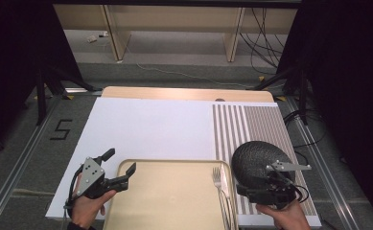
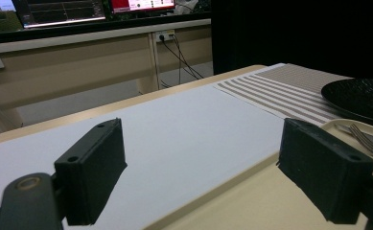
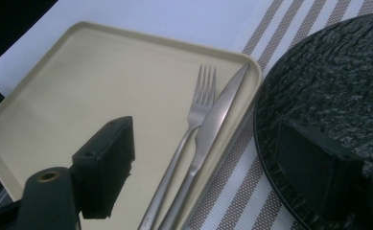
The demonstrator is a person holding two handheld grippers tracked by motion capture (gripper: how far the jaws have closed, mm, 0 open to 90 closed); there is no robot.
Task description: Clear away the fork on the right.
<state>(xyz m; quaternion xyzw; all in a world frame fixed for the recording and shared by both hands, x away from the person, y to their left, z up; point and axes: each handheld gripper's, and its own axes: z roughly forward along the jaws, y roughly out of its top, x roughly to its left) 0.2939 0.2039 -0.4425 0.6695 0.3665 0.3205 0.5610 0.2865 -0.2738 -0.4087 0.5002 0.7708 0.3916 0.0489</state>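
While the right gripper hangs low over the near right corner of the table, its jaws stand wide apart and hold nothing: one jaw is above the beige tray, the other above the black plate. Between the jaws, in the right gripper view, lie a fork and a knife, side by side and touching along their handles, at the tray's right edge. Neither jaw touches them. The plate sits just beside the tray on a striped placemat; from the high view the right gripper covers the plate's near rim.

The left gripper is also spread wide and empty, poised at the tray's far left corner, one jaw over the tray and the other over the white sheet. In the left gripper view the fork shows far off at the right, well apart from those jaws, with the plate behind it.
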